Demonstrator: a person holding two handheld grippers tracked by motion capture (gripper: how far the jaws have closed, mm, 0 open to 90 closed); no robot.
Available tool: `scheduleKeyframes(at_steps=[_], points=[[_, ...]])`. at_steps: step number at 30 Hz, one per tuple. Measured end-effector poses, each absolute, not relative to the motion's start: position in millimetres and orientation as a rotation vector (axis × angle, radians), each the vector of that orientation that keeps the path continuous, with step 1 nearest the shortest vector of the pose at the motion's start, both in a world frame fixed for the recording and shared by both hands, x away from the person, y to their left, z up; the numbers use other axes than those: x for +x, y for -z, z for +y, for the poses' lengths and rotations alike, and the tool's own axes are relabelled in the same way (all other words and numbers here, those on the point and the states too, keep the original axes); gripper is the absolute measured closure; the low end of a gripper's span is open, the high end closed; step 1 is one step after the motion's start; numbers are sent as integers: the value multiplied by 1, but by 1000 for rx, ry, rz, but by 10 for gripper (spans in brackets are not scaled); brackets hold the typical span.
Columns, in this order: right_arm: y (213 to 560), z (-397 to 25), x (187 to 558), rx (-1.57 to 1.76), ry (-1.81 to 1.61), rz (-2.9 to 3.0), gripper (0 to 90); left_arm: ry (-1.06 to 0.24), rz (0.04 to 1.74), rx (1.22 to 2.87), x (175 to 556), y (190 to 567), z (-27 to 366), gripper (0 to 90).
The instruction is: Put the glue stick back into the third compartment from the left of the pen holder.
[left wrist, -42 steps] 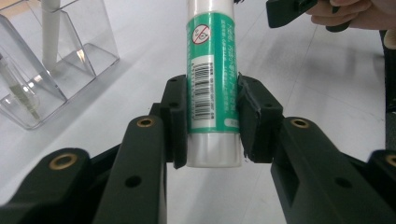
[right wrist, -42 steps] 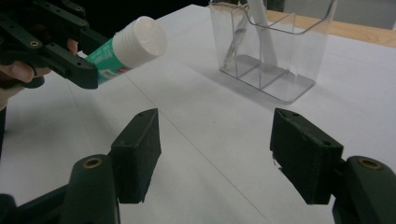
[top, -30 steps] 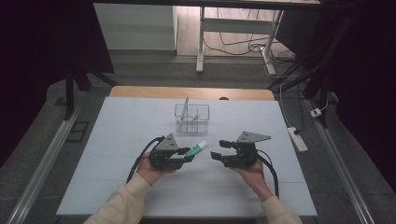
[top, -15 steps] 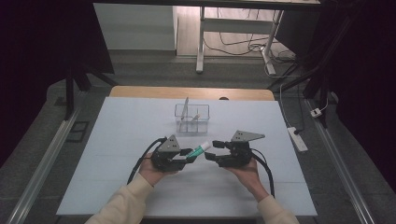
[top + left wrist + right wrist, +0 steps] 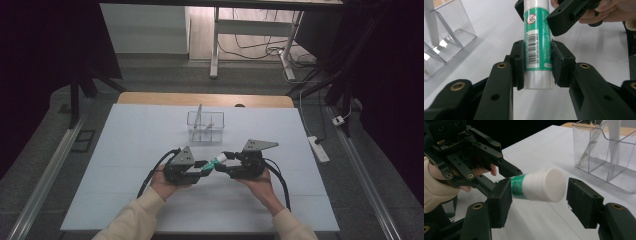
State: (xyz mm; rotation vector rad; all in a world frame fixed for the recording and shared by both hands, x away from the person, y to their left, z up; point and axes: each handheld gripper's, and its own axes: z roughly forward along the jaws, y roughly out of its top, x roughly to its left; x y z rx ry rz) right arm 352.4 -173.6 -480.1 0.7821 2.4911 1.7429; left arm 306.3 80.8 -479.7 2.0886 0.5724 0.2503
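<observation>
Green and white, the glue stick (image 5: 216, 161) hangs in the air between the two grippers, just above the white desk (image 5: 125, 150), nearer its front edge than its back and about midway between its sides. The left gripper (image 5: 202, 169) has it clamped: in the left gripper view both pads press flat against the green label of the glue stick (image 5: 537, 45), one on each side, with the bare white end poking out below them. The right gripper (image 5: 223, 161) sits around the capped end. Its jaws stand wide enough to leave a gap beside the ribbed white cap (image 5: 545, 185); the left pad in the right gripper view lies near or against the tube, and I cannot tell if it touches, while the other pad is plainly clear of it. A clear plastic organiser (image 5: 205, 126) stands farther back on the desk, toward its rear edge, with a white stick-like thing upright in one compartment.
</observation>
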Motion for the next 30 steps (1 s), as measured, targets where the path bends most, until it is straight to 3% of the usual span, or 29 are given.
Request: scheduleKeyframes(at_steps=[20,30], points=[[477,-176,353,767,-1846,2471,596,-273,559,2191,310,491,64,656],[476,-176,352,741,-1852,2465,618,-298,564,2195,309,492,61,651]])
